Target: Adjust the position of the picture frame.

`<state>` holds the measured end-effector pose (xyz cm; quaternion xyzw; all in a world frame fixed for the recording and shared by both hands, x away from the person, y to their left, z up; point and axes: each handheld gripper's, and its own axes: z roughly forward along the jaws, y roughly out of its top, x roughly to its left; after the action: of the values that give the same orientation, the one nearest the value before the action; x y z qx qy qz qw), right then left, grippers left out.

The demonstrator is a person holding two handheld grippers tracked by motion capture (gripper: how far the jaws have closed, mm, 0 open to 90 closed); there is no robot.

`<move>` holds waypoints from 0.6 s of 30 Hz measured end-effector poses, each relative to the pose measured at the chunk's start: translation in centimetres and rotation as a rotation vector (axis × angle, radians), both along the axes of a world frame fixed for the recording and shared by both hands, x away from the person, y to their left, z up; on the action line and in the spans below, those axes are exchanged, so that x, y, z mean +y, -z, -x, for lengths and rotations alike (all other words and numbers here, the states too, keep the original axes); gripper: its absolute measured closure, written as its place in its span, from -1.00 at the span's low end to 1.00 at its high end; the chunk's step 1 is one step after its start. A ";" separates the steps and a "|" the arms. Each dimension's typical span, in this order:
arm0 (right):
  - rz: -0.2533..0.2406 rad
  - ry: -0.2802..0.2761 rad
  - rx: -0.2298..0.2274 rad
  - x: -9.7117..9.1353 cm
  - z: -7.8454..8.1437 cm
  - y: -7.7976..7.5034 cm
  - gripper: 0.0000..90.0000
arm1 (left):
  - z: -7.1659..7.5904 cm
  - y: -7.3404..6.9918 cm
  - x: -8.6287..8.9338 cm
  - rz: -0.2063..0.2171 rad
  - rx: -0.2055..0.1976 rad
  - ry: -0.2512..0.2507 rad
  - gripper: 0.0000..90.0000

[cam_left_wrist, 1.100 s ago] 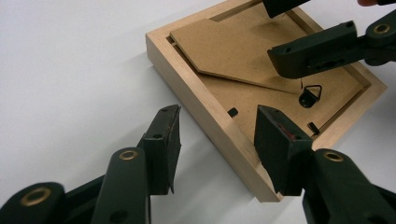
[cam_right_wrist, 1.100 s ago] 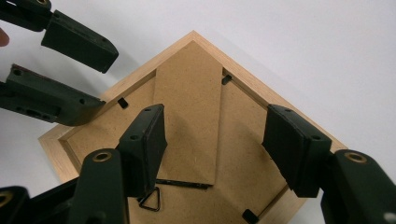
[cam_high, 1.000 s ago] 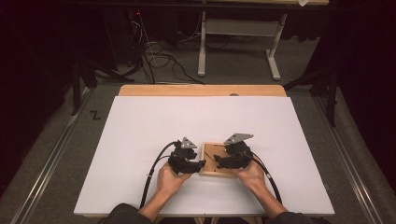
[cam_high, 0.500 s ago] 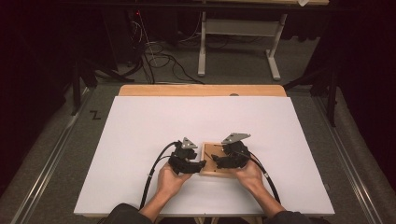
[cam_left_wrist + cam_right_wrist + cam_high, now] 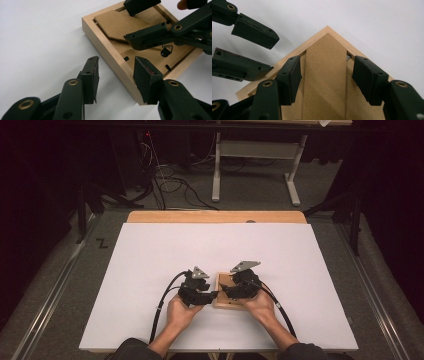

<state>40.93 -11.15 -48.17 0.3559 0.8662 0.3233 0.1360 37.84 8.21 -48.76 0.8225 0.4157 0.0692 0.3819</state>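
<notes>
While a person's forearms reach in from the near edge, a wide white table (image 5: 150,265) takes up most of the high view, its bare wooden far strip (image 5: 215,216) facing a grey floor strewn with cables (image 5: 170,182) and the legs of a pale stand (image 5: 252,165).

Near the table's middle, toward the near side, a small wooden picture frame (image 5: 223,303) lies face down on the white surface. The left gripper view shows its brown fibreboard back, a folding easel leg (image 5: 117,23) of the same board lying over it, a small black hanging ring (image 5: 166,51) and black retaining tabs along the rim.

The left gripper (image 5: 212,296), held in the left hand (image 5: 181,312), sits just left of the frame. Its jaws have just been closing; in its own view they straddle the frame's near-left edge, partly open, the right pad (image 5: 145,77) over the wood, the left pad over the table; whether either pad presses the rim cannot be told.

The right gripper (image 5: 325,75), in the right hand (image 5: 260,306), hovers over the frame's right half. Its jaws stand apart to either side of the easel leg, with gaps visible, gripping nothing.
</notes>
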 end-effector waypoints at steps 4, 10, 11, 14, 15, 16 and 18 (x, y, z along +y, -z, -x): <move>-0.006 0.011 0.012 0.3 -0.3 -0.1 -0.08 | -0.1 0.1 -0.1 0.028 0.022 0.020 0.32; 0.041 0.007 -0.030 1.2 -0.1 0.1 0.09 | 0.0 0.2 -0.3 0.035 0.029 0.033 0.37; 0.042 0.011 -0.033 1.2 -0.1 0.0 0.10 | 0.0 0.2 -0.3 0.035 0.029 0.033 0.39; 0.041 0.015 -0.039 1.2 -0.1 0.1 0.13 | 0.2 0.5 -0.8 0.018 0.028 0.049 0.41; 0.041 0.012 -0.040 1.2 -0.1 0.1 0.13 | 0.2 0.4 -0.8 0.015 0.026 0.050 0.42; 0.042 0.011 -0.042 1.2 -0.1 0.1 0.13 | 0.2 0.5 -0.8 0.016 0.025 0.050 0.42; 0.042 0.011 -0.046 1.2 -0.1 0.1 0.14 | 0.1 0.5 -0.8 0.025 0.034 0.045 0.42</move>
<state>41.03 -9.94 -48.27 0.3501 0.8676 0.3122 0.1651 37.73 7.44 -49.23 0.8279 0.4043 0.0413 0.3866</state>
